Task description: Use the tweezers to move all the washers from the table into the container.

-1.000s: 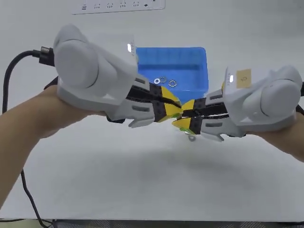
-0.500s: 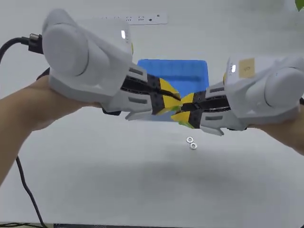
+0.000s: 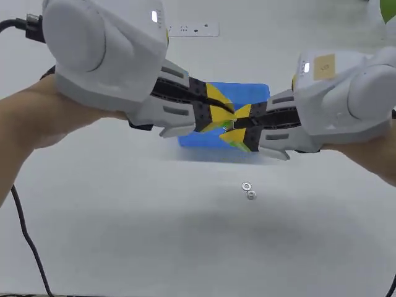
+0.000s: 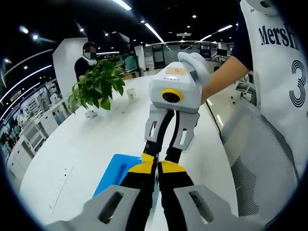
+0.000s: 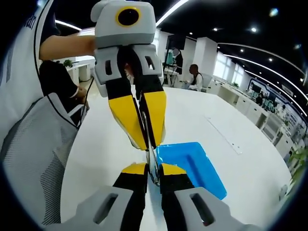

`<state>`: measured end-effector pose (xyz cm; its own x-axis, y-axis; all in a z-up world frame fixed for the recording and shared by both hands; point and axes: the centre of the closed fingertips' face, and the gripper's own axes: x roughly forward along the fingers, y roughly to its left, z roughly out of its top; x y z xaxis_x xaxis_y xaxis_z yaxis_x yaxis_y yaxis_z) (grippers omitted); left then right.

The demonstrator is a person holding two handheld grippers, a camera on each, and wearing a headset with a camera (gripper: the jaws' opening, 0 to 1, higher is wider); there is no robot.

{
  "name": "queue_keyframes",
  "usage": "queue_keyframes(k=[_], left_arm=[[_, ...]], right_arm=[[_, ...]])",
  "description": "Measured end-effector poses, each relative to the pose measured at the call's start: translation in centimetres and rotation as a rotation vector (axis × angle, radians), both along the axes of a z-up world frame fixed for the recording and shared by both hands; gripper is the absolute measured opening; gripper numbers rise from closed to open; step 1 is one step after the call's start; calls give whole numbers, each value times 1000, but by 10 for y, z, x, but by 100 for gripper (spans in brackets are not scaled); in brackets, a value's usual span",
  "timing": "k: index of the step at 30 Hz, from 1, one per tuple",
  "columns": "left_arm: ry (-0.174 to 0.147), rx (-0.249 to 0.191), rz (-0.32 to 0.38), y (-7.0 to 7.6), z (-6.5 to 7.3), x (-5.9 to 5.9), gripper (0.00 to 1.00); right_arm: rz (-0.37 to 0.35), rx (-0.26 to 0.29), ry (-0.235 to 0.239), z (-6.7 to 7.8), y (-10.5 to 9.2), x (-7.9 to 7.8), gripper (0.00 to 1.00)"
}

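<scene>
My left tool (image 3: 224,117) and right tool (image 3: 240,129) meet tip to tip, both pinching thin metal tweezers (image 5: 152,159) above the blue plastic container (image 3: 250,96). Two little round washers (image 3: 248,190) sit on the smooth white bench (image 3: 185,241).

2 washers (image 3: 248,190) on tbl (image 3: 124,235), container (image 3: 253,94) behind

Tweezers (image 5: 152,161): thin bright-metal pair, held off the bench, pinched between the closed jaws of the right gripper (image 5: 154,170) and the left gripper (image 5: 148,142).
Washers (image 3: 249,190): two small silver rings lying flat on the bench, close together, near the container's (image 3: 253,94) near side.
Container: blue, rectangular, open-topped, mid-bench, partly hidden.
</scene>
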<state>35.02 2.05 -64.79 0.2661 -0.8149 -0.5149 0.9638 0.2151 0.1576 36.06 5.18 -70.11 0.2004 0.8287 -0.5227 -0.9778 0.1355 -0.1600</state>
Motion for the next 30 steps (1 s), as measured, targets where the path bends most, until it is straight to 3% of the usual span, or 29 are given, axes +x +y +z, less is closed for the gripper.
queue_keyframes(k=[6, 12, 17, 20, 24, 30], left_arm=[[-23, -1, 6, 6, 5, 17, 7], [-22, 2, 14, 13, 1, 33, 7], [-1, -19, 38, 15, -8, 48, 7], [8, -9, 38, 15, -16, 53, 7], [25, 4, 36, 17, -32, 61, 7], [58, -22, 68, 20, -44, 73, 7]], right_arm=[[-8, 14, -29, 6, 6, 18, 10], [-9, 13, -32, 2, 12, 34, 10], [-14, 13, -13, -9, 13, 49, 10], [-13, 4, 2, -18, 14, 55, 10], [-9, -9, 22, -31, 15, 60, 10], [-29, -6, 59, -42, 15, 67, 10]])
